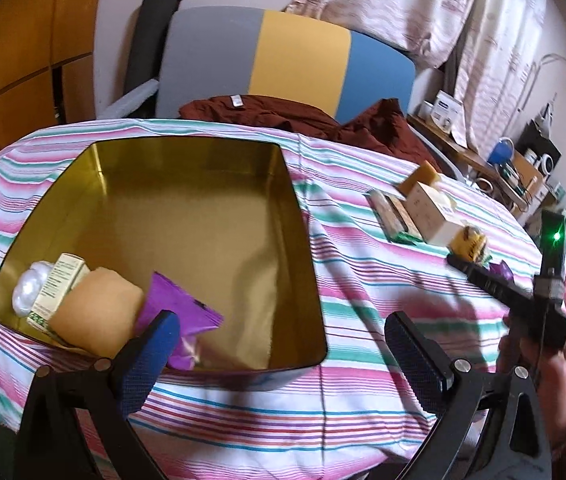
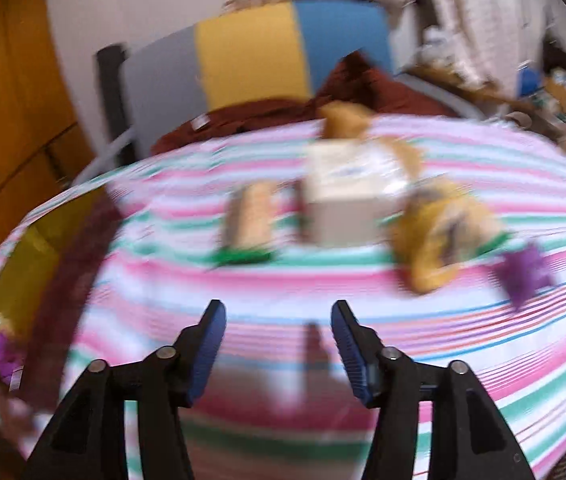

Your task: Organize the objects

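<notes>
Objects still to be sorted lie in a loose cluster on the far right of the striped bench (image 1: 363, 280): a cream box (image 2: 347, 196) in the middle, a long flat packet (image 2: 249, 216) just beside it on the left, a yellow snack bag (image 2: 443, 232) on its right, and a small purple wrapper (image 2: 525, 272) beyond that. We take them to be set apart from the tin so each can be picked in turn. Our right gripper (image 2: 279, 344) faces this cluster from a little way off, its blue fingers (image 2: 211, 344) standing about half apart with nothing between them, so we judge it is lining up for the next pick; that view is blurred, so finer detail is lost. The gold tin (image 1: 299, 216) sits to the left, open-topped, its far half bare. Gathered in its near corner are a purple packet (image 1: 179, 300), a tan rounded bundle (image 1: 95, 312), a small green-printed carton (image 1: 59, 284) and a white puffy item (image 1: 31, 288), touching one another. Our left gripper (image 1: 283, 344) hangs over the tin's near rim, fingers (image 1: 151, 352) spread wide and holding nothing. Behind the bench, a dark red garment (image 1: 283, 116) lies before a grey, yellow and blue chair back (image 1: 299, 56).
</notes>
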### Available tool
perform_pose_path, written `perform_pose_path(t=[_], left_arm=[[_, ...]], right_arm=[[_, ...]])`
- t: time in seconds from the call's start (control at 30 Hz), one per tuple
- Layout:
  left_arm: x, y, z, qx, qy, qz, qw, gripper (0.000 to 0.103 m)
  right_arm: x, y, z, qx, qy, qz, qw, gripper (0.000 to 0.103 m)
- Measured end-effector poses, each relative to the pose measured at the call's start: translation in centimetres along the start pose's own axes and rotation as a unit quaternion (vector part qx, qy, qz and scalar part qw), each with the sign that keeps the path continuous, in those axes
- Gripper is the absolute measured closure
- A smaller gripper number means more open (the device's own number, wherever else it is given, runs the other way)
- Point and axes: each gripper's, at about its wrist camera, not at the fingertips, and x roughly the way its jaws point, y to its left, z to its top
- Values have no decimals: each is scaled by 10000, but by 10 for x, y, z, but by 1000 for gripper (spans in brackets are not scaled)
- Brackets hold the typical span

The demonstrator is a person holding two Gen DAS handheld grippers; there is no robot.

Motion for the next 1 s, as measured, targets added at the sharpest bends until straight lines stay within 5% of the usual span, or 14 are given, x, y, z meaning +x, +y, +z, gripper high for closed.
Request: perform_pose_path(t=[0.17, 0.37, 0.53, 1.0], left_arm=[[0, -9, -1, 77, 47, -61, 9999, 0], [4, -29, -2, 316, 181, -130, 9993, 0], [9, -46, 1, 525, 257, -141, 9982, 0], [88, -107, 55, 649, 522, 47, 9965, 0]], right_arm=[[6, -50, 31, 364, -383, -409, 9978, 32], [45, -66, 39, 121, -90, -480, 9987, 32], [57, -79, 33, 408, 27, -247, 9989, 60], [48, -88, 26, 658, -296, -325, 9969, 66]])
